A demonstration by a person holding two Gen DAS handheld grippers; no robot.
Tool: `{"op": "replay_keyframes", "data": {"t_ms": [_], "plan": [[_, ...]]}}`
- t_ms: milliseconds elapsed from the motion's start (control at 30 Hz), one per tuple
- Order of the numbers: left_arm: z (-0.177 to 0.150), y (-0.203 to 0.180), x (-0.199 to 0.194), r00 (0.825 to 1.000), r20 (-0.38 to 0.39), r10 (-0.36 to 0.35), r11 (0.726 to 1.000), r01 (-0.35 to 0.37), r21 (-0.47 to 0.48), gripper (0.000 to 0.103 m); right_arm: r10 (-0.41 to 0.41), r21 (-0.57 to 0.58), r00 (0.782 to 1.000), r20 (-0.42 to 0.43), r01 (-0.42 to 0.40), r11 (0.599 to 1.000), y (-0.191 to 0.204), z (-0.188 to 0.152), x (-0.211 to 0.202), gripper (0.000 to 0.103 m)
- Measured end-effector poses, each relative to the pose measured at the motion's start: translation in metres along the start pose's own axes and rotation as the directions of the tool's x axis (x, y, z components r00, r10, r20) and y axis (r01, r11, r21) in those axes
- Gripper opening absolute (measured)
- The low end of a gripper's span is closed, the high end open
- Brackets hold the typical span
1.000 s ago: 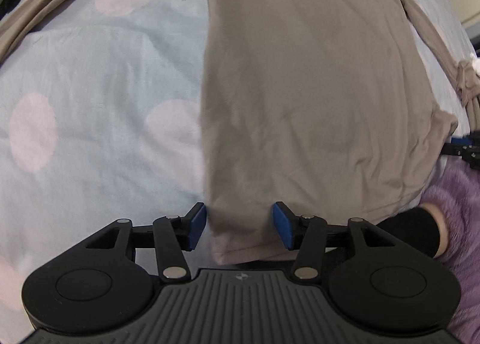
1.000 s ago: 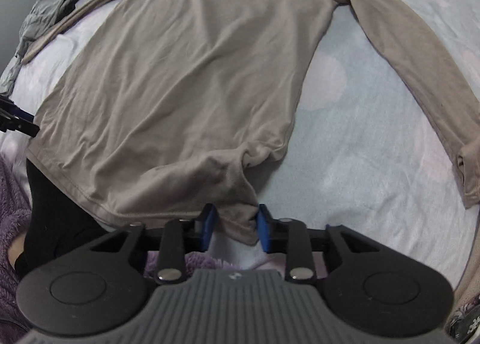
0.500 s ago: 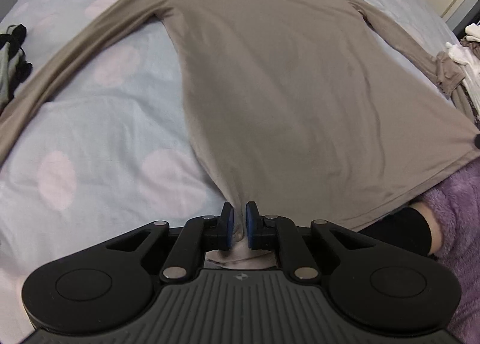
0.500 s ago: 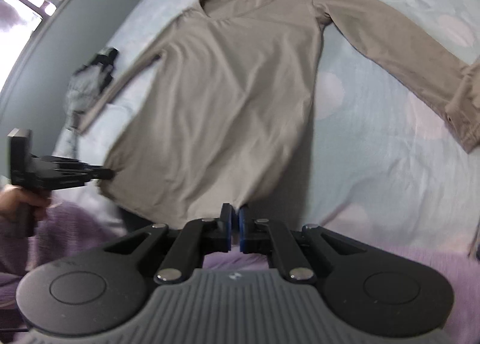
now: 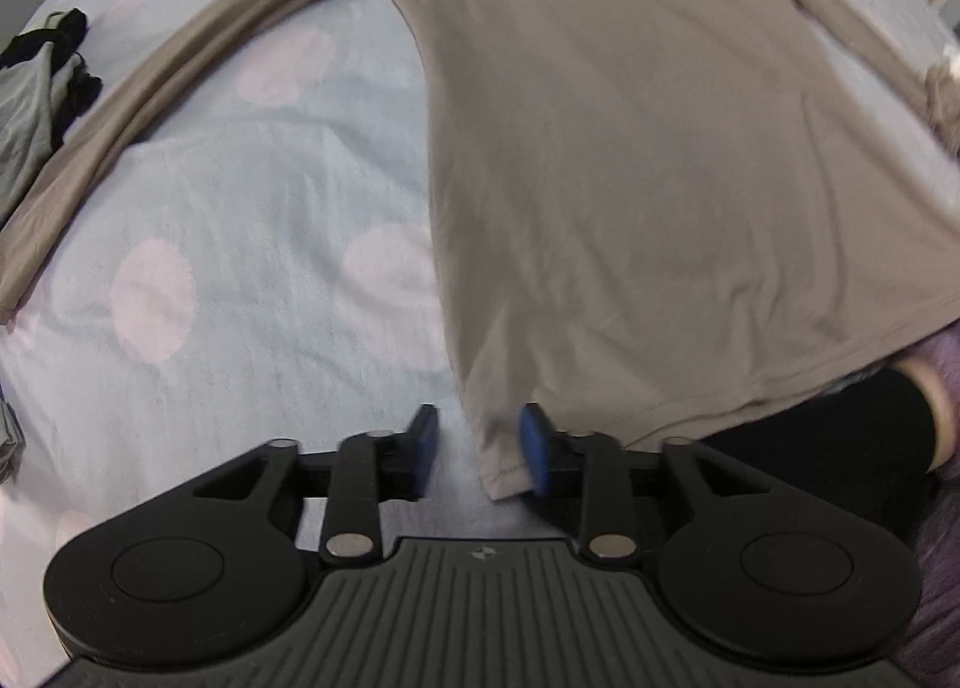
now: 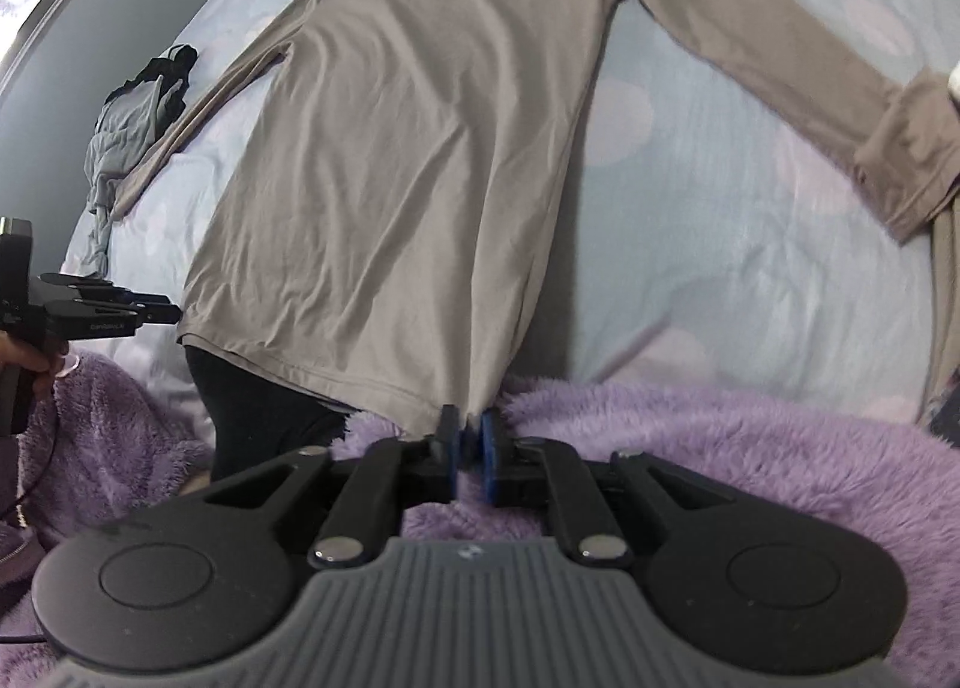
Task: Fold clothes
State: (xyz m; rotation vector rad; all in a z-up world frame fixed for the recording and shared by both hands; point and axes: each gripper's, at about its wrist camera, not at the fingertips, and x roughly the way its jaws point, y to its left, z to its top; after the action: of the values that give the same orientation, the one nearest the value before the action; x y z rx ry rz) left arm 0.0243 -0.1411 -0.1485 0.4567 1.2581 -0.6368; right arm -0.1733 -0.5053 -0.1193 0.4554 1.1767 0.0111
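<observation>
My left gripper (image 5: 480, 451) jaws opening, hem corner of the taupe long-sleeve shirt (image 5: 630, 147) loose between them. My right gripper (image 6: 470, 451) opening too, narrow gap, other hem corner at its tips. Shirt lies flat ahead on the dotted bedsheet (image 5: 252, 244).

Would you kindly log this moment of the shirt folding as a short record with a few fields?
garment: beige long-sleeved shirt, spread flat with both sleeves out
surface: pale blue bedspread with pink dots
left gripper: fingers opening, hem corner between them, beside the right pad
right gripper: fingers opening, narrow gap, other hem corner at the tips
nearby: grey and black clothes beyond the shirt's far sleeve
foreground: purple fleece under the right gripper
</observation>
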Motion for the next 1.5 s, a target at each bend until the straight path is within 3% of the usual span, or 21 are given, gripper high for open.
{"op": "replay_keyframes", "data": {"t_ms": [33,67,333,500,700,900,1067,1233,1333,1500], "plan": [[0.001,0.002,-0.006,1.000,0.021,-0.005,1.000,0.005,-0.011,0.042,-0.016,-0.009,1.000,0.016,0.016,1.000,0.001,0.002,-0.003,0.039],[0.002,0.005,-0.011,0.999,0.041,-0.010,1.000,0.011,-0.023,0.042,-0.033,-0.009,0.999,0.038,0.033,0.999,0.000,0.005,-0.006,0.041],[0.022,0.027,-0.036,0.983,0.182,-0.023,0.986,0.052,-0.160,0.042,-0.157,0.006,0.965,0.211,0.160,0.987,-0.001,0.030,-0.013,0.041],[0.034,0.049,-0.046,0.955,0.294,0.032,0.964,0.048,-0.260,0.042,-0.187,-0.008,0.944,0.270,0.197,0.980,0.011,0.044,0.007,0.041],[0.046,0.091,-0.051,0.919,0.380,0.106,0.913,0.062,-0.404,0.042,-0.179,0.022,0.934,0.310,0.181,0.983,0.023,0.065,0.029,0.041],[0.052,0.142,-0.046,0.911,0.385,0.145,0.877,0.062,-0.476,0.042,-0.160,-0.019,0.937,0.310,0.174,0.984,0.041,0.084,0.047,0.041],[0.060,0.186,-0.054,0.905,0.398,0.151,0.898,0.043,-0.439,0.042,-0.151,-0.045,0.938,0.313,0.173,0.984,0.050,0.101,0.061,0.041],[0.068,0.246,-0.062,0.907,0.391,0.158,0.901,0.029,-0.432,0.042,-0.140,-0.051,0.944,0.300,0.163,0.985,0.056,0.112,0.078,0.041],[0.071,0.280,-0.065,0.911,0.371,0.181,0.897,0.001,-0.442,0.042,-0.131,-0.061,0.949,0.287,0.154,0.986,0.061,0.115,0.088,0.041],[0.067,0.318,-0.045,0.933,0.278,0.230,0.878,-0.075,-0.473,0.042,-0.107,-0.066,0.963,0.249,0.127,0.990,0.068,0.117,0.105,0.042]]}}
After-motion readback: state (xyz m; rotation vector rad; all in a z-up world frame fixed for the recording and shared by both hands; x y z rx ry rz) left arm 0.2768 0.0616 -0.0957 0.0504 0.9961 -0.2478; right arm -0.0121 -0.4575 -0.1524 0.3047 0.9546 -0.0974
